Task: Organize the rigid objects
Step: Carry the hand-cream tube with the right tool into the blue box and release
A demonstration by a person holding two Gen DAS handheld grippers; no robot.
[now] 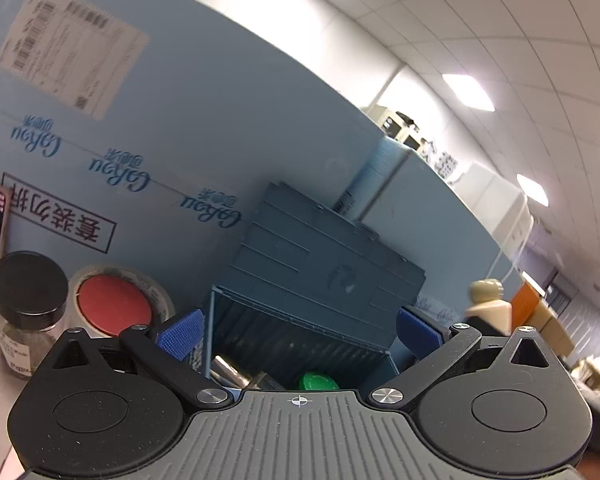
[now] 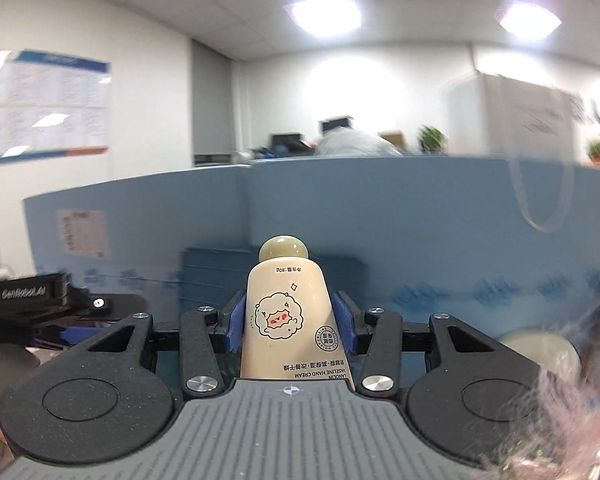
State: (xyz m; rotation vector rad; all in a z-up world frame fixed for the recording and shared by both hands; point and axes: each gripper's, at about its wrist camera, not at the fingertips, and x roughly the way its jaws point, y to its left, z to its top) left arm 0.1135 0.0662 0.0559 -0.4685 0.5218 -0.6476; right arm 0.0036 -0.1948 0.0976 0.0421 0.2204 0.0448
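Office desk, blue carton wall (image 1: 180, 128) behind. My right gripper (image 2: 288, 320) clamps hand cream tube (image 2: 286, 312), frame centre, cap up, for binning; left gripper (image 1: 300, 332) gapes empty before grey bin (image 1: 300, 320).

- Bright white rectangular ceiling light panels (image 2: 325, 17) glare and bloom overhead.
- Fisheye bends edges, with dark corners.
- Motion blur smears the pale blue cardboard wall (image 2: 440, 216) in the right view.

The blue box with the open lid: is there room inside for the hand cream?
Some, by the look of it. In the blue box, the green cap and shiny things crowd the near side; the back by the ribbed wall looks bare. Left of it, the jar and tape roll fill the table.
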